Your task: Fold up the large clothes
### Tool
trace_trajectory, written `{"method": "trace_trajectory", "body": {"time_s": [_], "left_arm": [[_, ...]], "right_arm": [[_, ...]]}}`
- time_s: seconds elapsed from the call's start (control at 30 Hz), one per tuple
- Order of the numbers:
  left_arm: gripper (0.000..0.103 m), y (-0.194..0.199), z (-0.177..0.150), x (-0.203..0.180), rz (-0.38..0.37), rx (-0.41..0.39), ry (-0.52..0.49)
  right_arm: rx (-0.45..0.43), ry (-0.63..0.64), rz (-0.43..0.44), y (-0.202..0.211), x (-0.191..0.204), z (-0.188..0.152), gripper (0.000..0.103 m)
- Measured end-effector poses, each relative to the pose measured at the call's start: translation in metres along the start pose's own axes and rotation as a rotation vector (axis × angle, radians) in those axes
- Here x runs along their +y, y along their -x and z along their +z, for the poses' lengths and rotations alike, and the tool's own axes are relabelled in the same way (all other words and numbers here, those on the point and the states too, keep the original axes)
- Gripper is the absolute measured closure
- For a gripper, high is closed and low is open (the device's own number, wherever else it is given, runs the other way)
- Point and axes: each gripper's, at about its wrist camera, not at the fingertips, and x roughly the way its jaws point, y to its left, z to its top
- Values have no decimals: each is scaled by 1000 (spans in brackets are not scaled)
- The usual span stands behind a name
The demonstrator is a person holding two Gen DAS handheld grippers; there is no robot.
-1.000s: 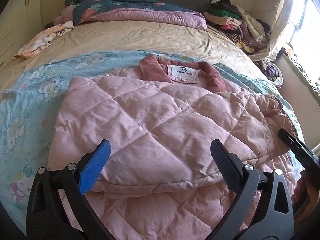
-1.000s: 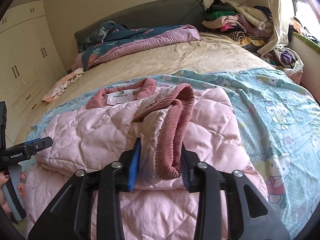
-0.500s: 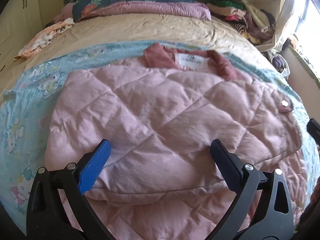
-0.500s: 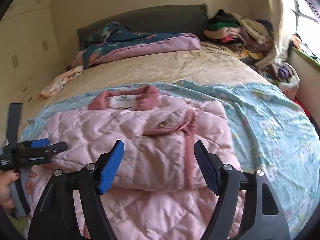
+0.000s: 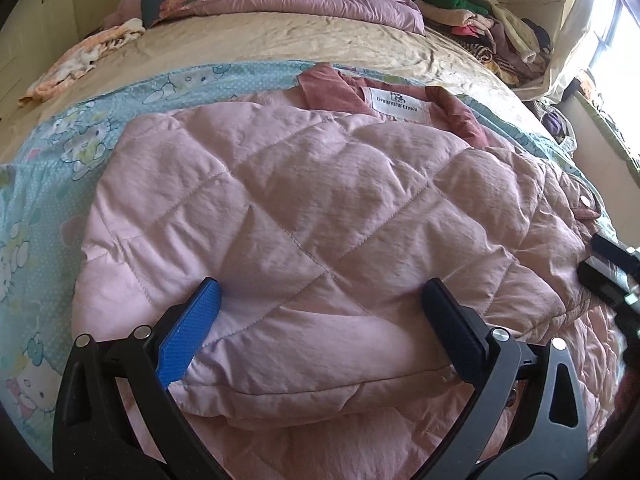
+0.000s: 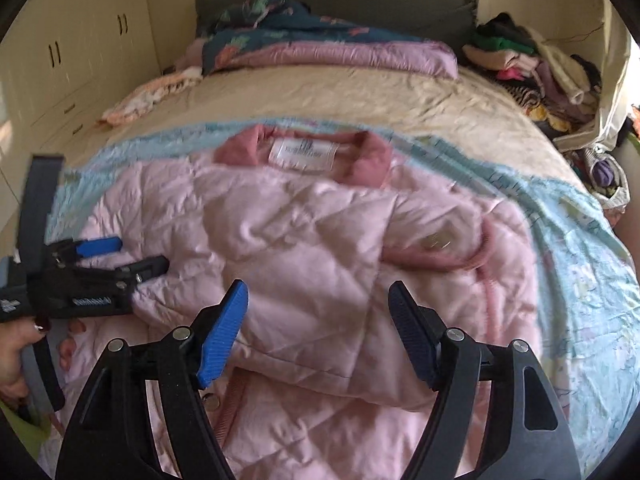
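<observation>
Now both tongs (image 5: 320, 320) (image 6: 320, 332) agape, empty, folded pink jacket (image 5: 320, 208) lying just ahead.

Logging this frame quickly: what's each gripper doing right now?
Left gripper: open, holding nothing, over the pink quilted jacket.
Right gripper: open, holding nothing.

A home bedroom. A wide bed (image 6: 320, 92) with a beige sheet fills the room, backed by a dark grey padded headboard (image 6: 400, 4) against the far wall. A floral and pink quilt (image 6: 320, 46) lies bunched at the far end. A light blue cartoon-print blanket (image 5: 52, 184) covers the near part. Loose clothes (image 6: 532, 68) are heaped at the far right corner. Cream built-in wardrobe doors (image 6: 72, 52) with dark handles line the left wall. Daylight enters from a window (image 5: 616, 36) on the right.
</observation>
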Motion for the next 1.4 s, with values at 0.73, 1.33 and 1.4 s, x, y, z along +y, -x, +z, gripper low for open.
{"method": "trace_trajectory", "body": {"time_s": [0.73, 1.33, 1.4], "left_arm": [[8, 53, -19, -3, -7, -80, 65], [9, 80, -42, -2, -22, -97, 95], [9, 84, -43, -3, -22, -100, 96]], "right_arm": [[21, -86, -30, -39, -3, -25, 24], [9, -232, 106, 13, -14, -48, 11], [3, -243, 112, 21, -15, -49, 11]]}}
